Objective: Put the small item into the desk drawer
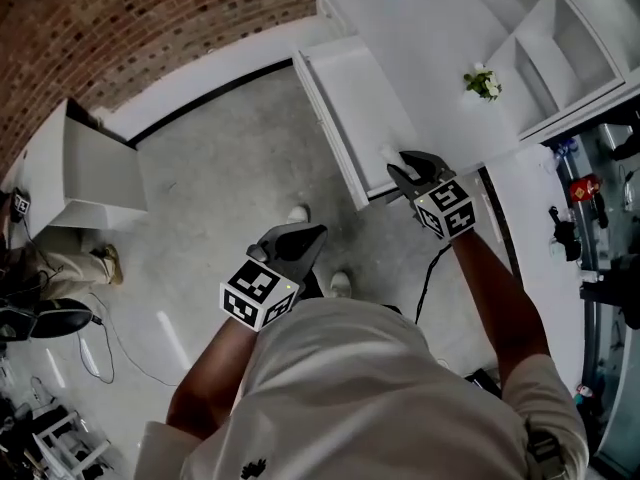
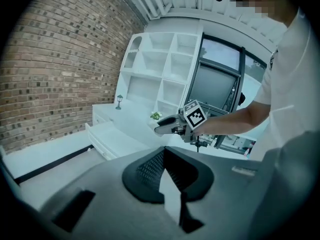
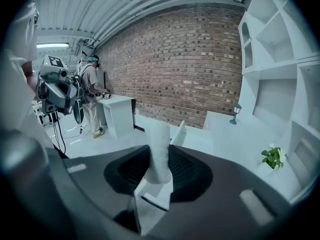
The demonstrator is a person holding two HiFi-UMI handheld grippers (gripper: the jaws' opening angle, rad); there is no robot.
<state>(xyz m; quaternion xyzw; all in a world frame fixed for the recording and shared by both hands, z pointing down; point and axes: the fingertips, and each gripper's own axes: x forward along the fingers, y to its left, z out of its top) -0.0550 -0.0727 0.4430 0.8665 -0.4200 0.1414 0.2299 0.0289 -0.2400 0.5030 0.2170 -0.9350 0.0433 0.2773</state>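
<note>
**Mia:** What step is this?
**Tom:** The carrying step, I think. The right gripper (image 1: 402, 168) pinches the small white item (image 3: 159, 151) between its two pads. The item stands up like a little roll.
**Mia:** Where is it?
**Tom:** In the head view it is at the middle right of the picture, at the lower end of the open drawer (image 1: 348, 98). I cannot tell if it hangs over the inside or just beside the edge.
**Mia:** What comes next?
**Tom:** My guess is to move it a bit up and left in the picture, over the bare drawer bottom. Then go down low and let the jaws spread. If it lets go too soon, the item may fall on the floor (image 1: 230, 168).
**Mia:** How are the arms?
**Tom:** The right arm (image 1: 495, 278) reaches out from the lower right toward the desk (image 1: 420, 28). The left arm (image 1: 205, 368) is bent and close to the body, in the middle of the picture.
**Mia:** And the left gripper (image 1: 312, 236)?
**Tom:** Its jaws are pressed together with nothing in them.
</note>
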